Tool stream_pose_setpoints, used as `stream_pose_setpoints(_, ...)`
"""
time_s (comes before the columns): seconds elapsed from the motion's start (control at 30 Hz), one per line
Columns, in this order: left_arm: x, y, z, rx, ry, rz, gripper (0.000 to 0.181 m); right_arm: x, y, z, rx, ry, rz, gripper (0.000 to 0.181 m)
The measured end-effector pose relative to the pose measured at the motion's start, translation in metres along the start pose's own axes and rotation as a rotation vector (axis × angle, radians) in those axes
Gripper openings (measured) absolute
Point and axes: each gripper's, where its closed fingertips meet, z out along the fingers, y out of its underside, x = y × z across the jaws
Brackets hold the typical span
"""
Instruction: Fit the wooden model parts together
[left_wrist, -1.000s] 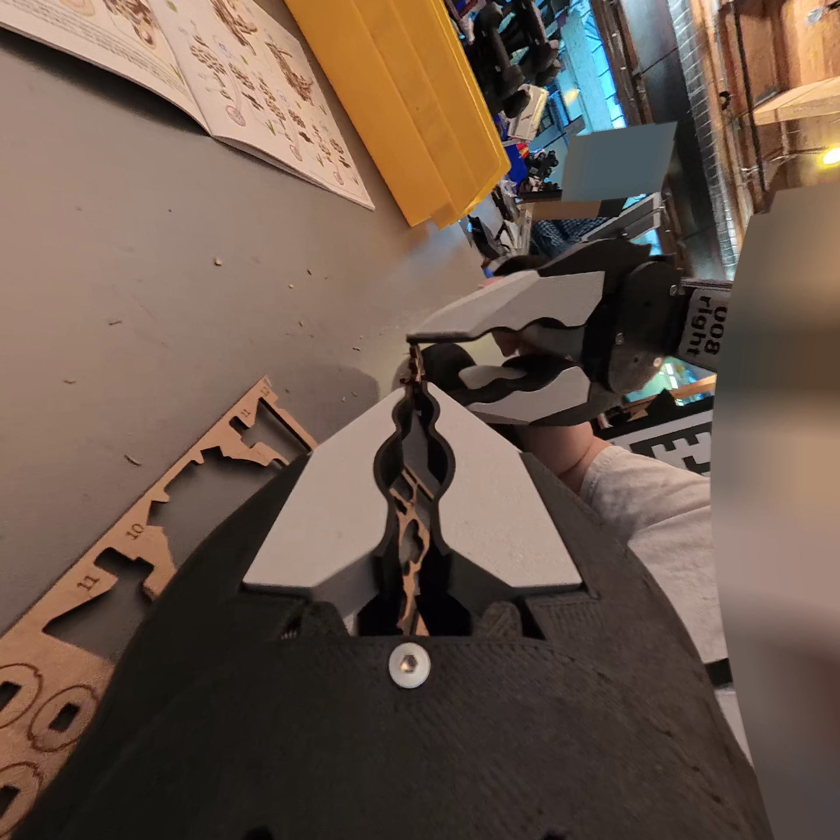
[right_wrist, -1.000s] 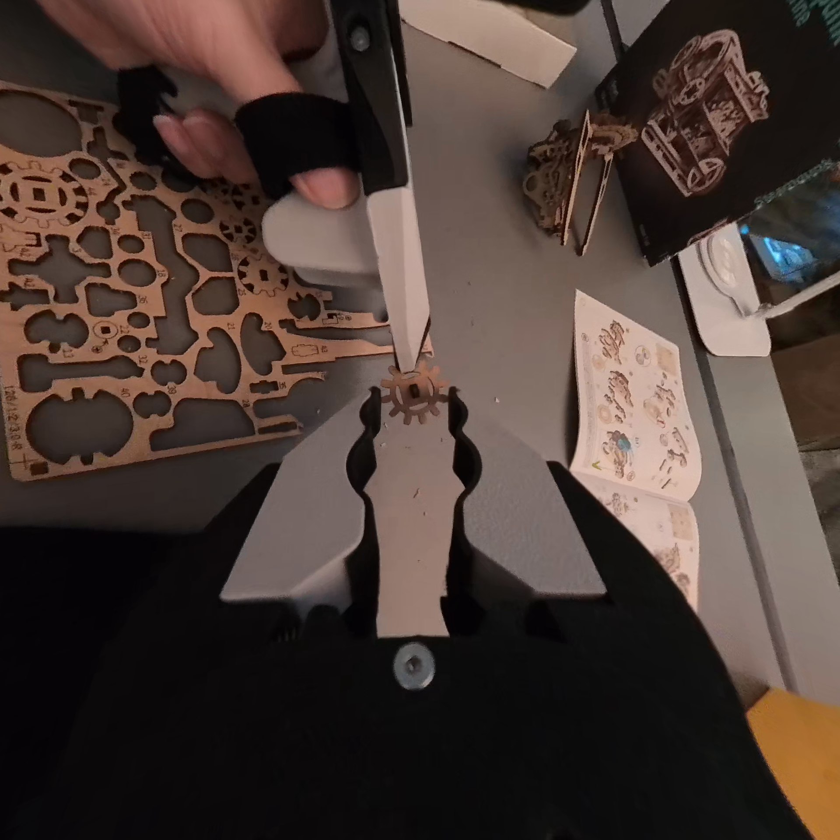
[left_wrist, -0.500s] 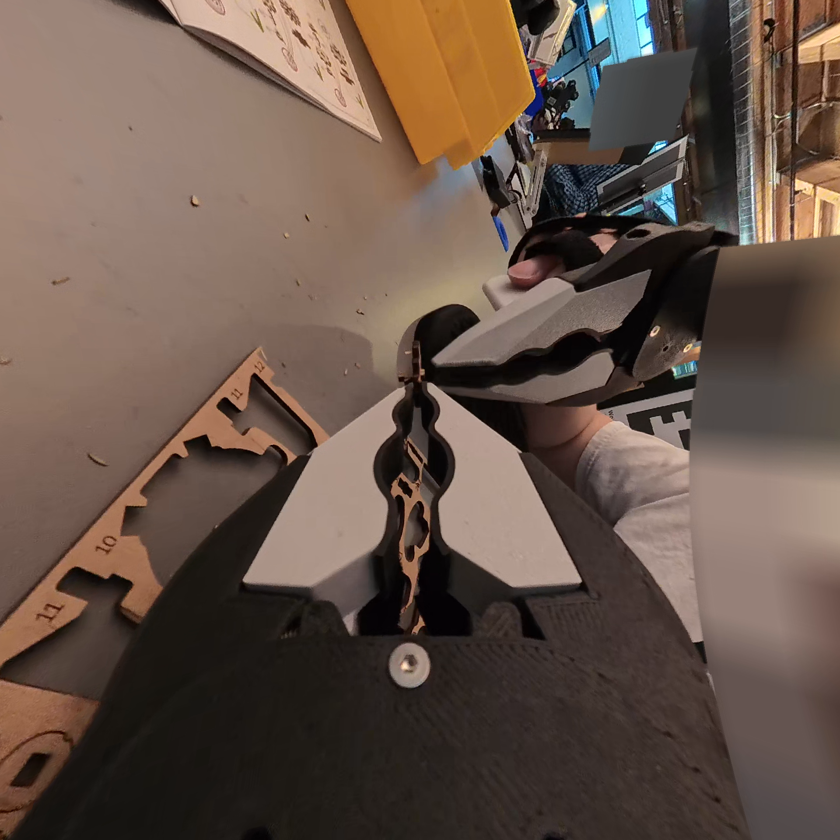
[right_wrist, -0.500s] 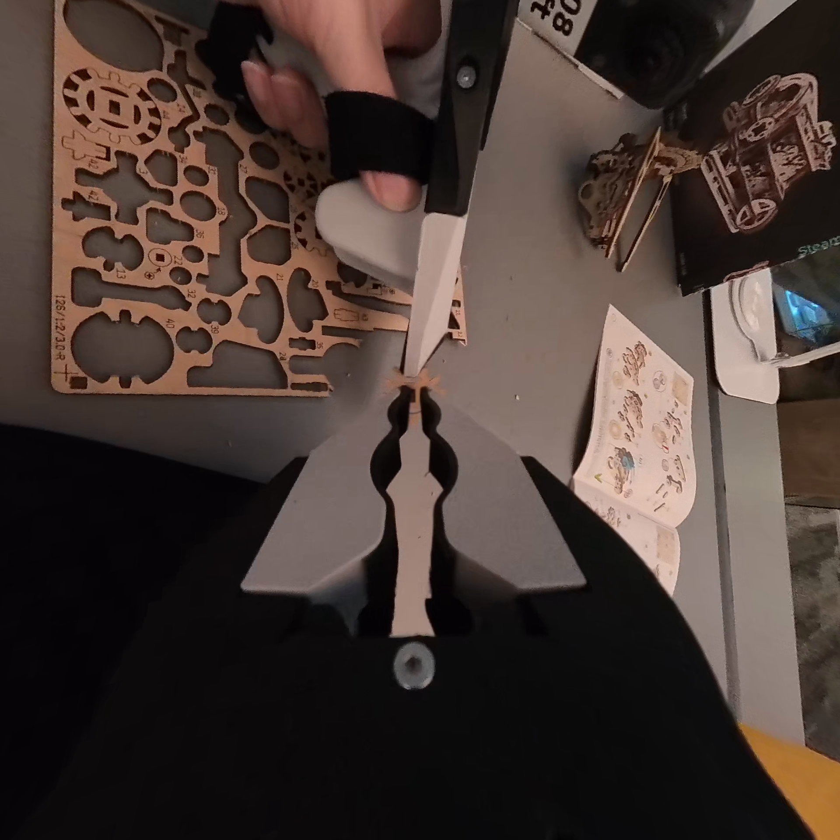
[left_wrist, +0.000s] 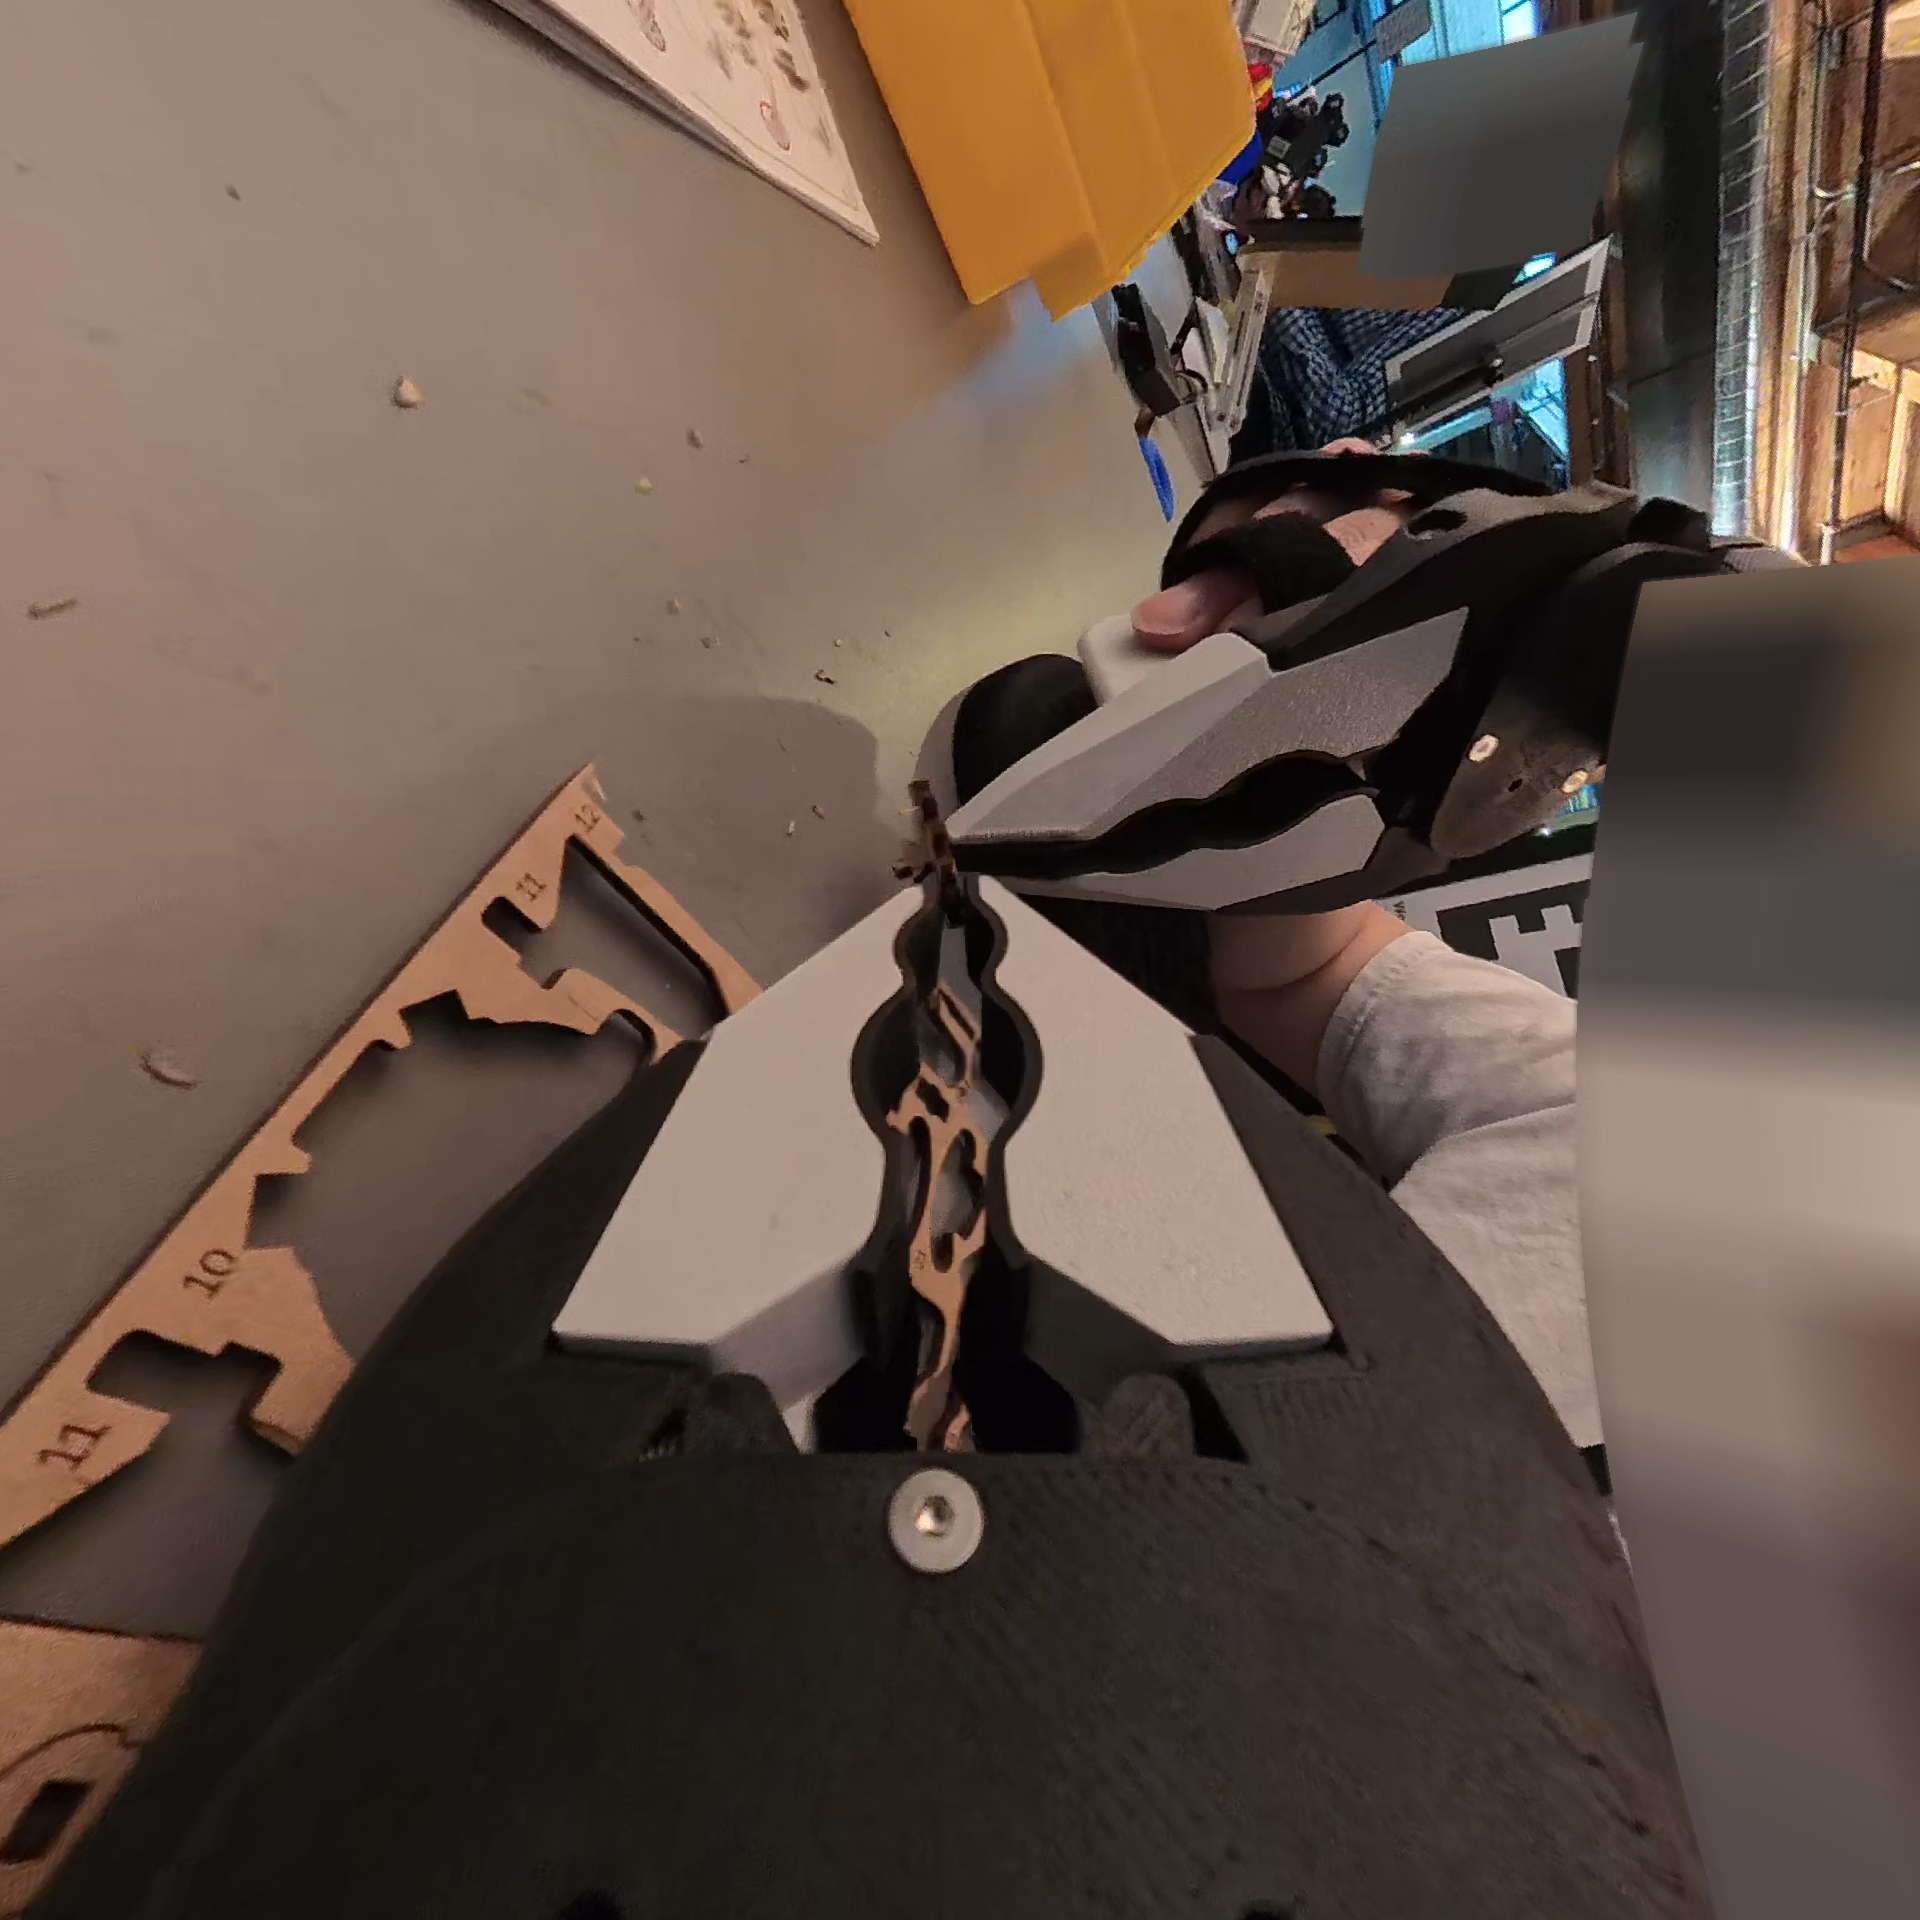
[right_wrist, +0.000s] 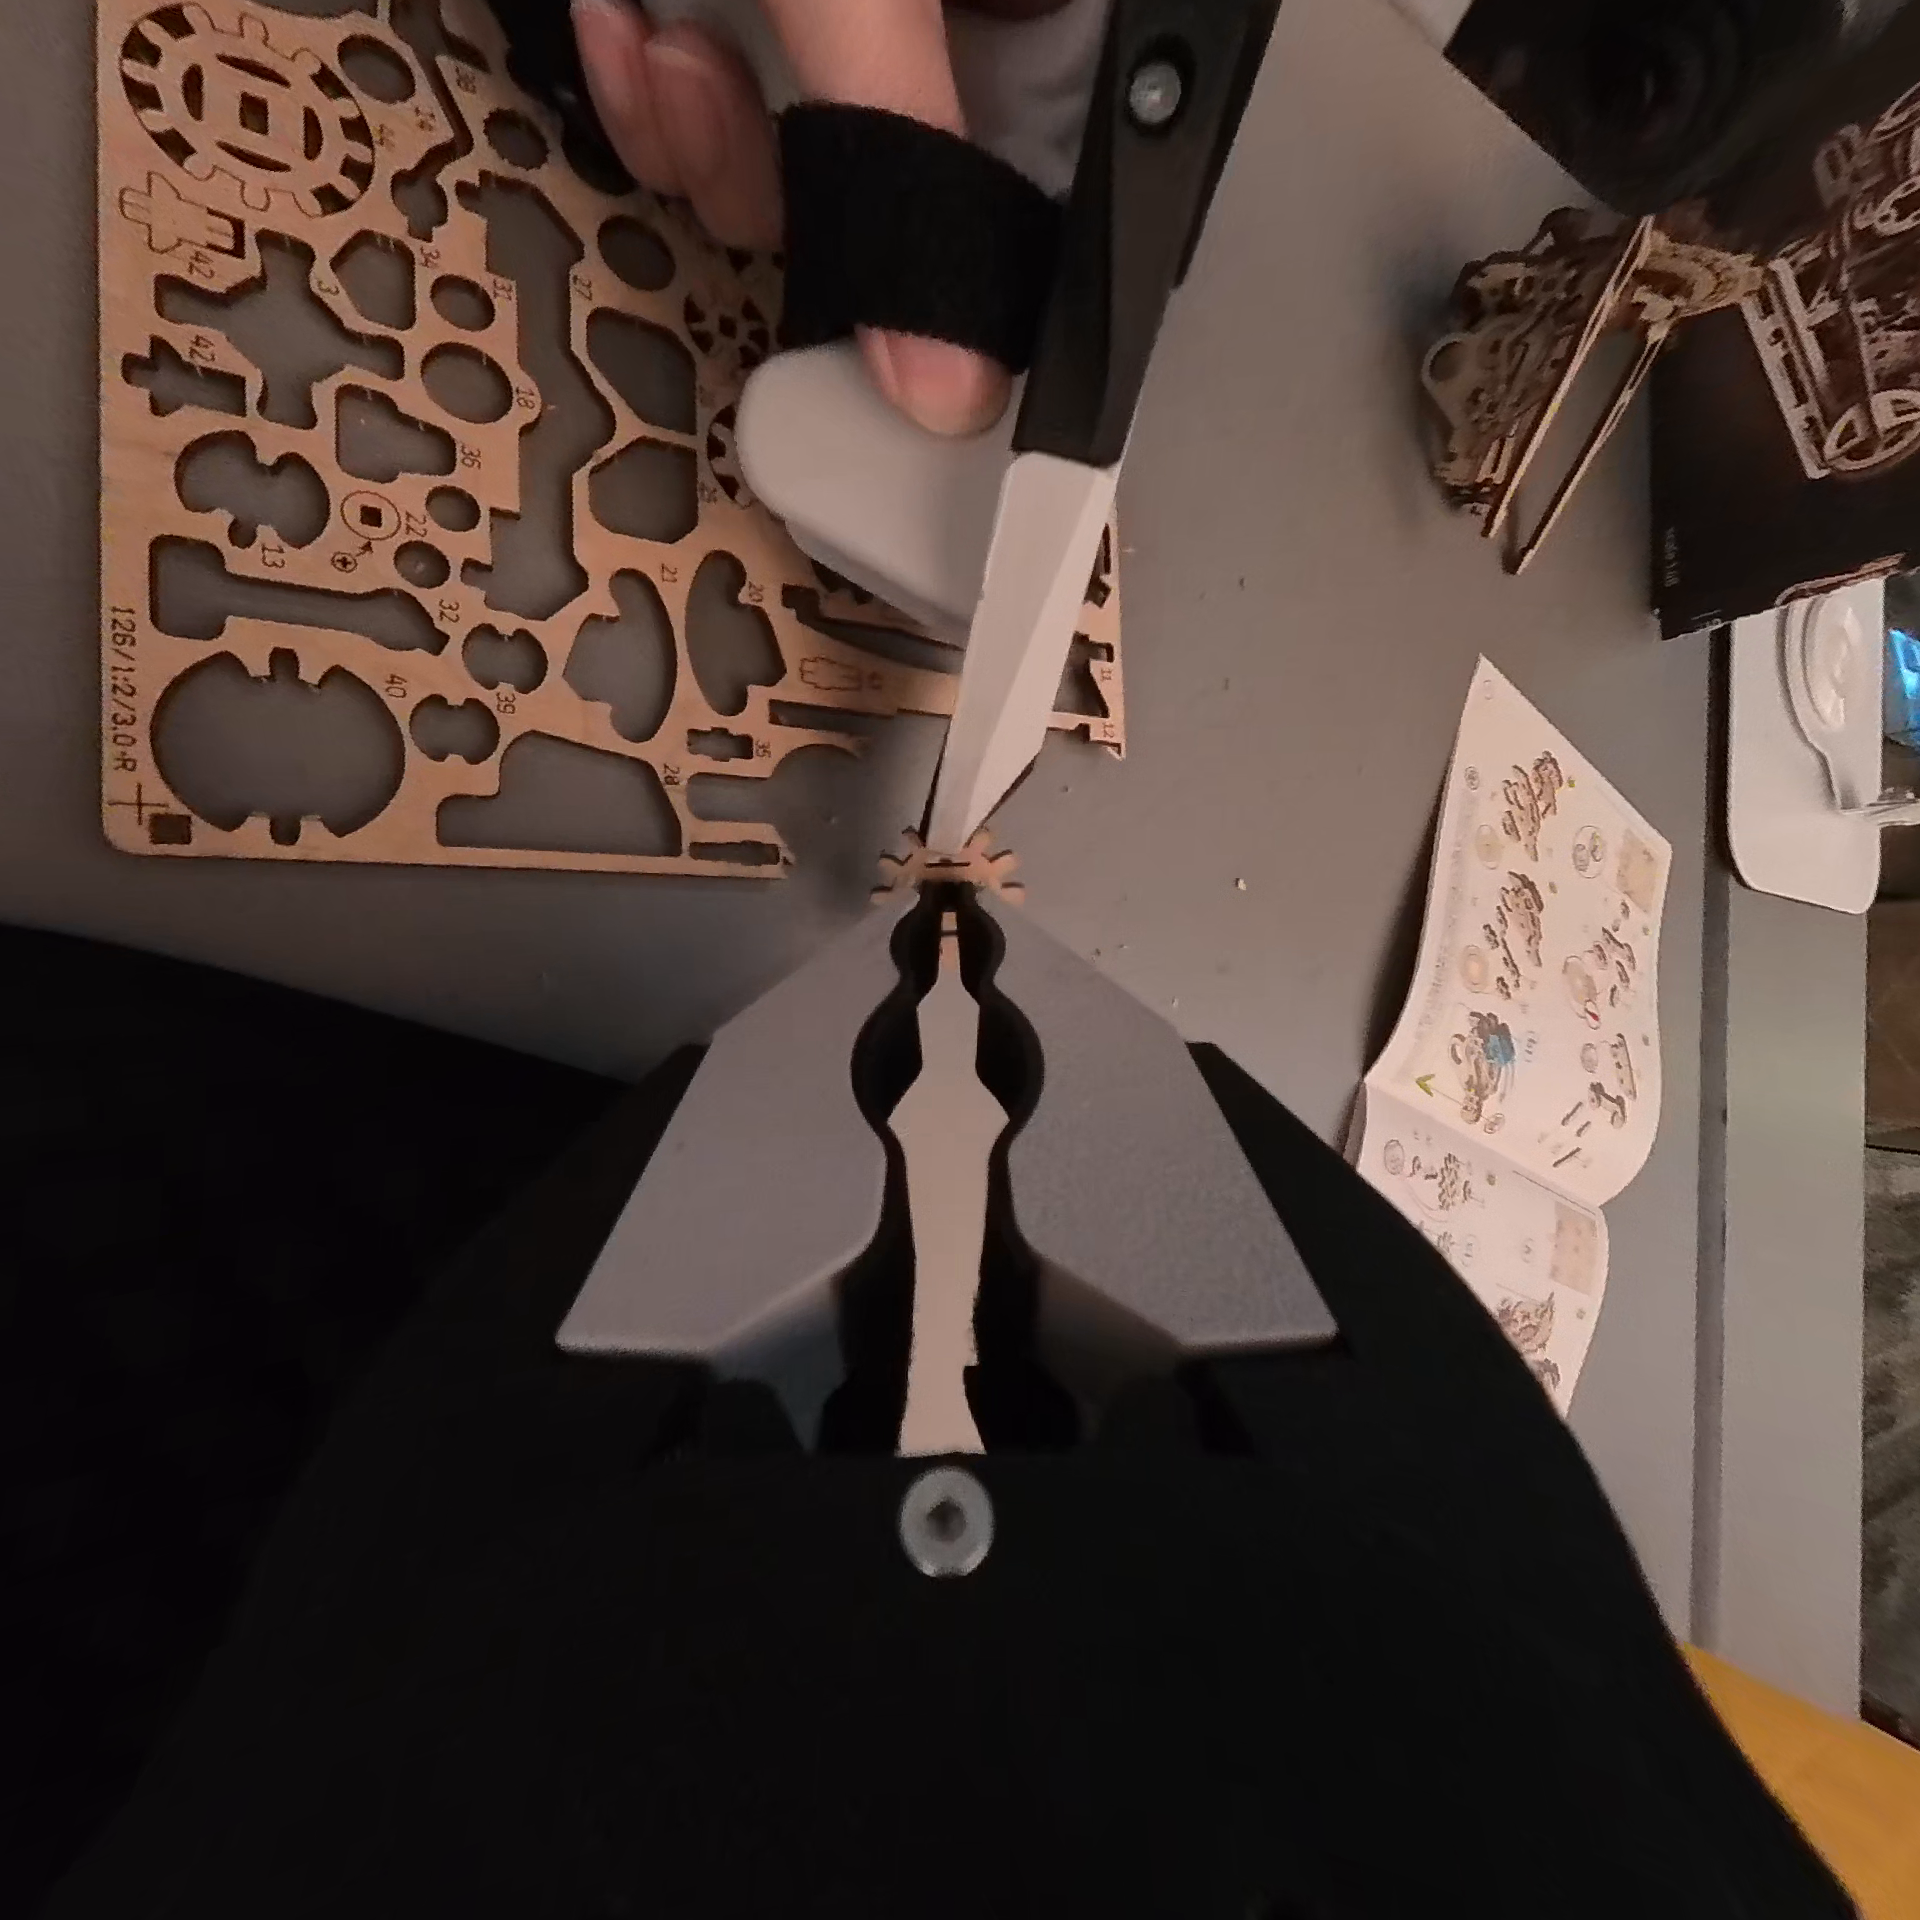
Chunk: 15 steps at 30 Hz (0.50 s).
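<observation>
We hold both grippers tip to tip at mid-frame, jaws nearly closed: the left gripper (left_wrist: 940, 914) pointing up, the right gripper (left_wrist: 961, 847) entering from the right, each pinching something thin.

Left wrist view: rolled sideways, low over the grey counter (left_wrist: 436, 540), looking along its claw (left_wrist: 940, 914). Right wrist view: looks steeply down from above. Both are close and share the small wooden gear (right_wrist: 951, 871) where the claws meet.
</observation>
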Motion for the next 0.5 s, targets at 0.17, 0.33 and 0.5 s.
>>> stream_pose_setpoints(0.17, 0.013, -0.014, -0.02, 0.038, 0.006, 0.048, 0.025, 0.009, 0.001, -0.005, 0.047, -0.055, 0.152, 0.001)
stream_pose_setpoints(0.33, 0.008, -0.029, -0.059, 0.136, -0.062, 0.09, 0.023, 0.016, 0.017, 0.003, -0.091, -0.219, 0.358, 0.001)
stream_pose_setpoints(0.5, 0.017, -0.026, -0.071, 0.163, 0.003, 0.067, 0.02, 0.011, 0.026, 0.009, -0.269, -0.289, 0.332, 0.001)
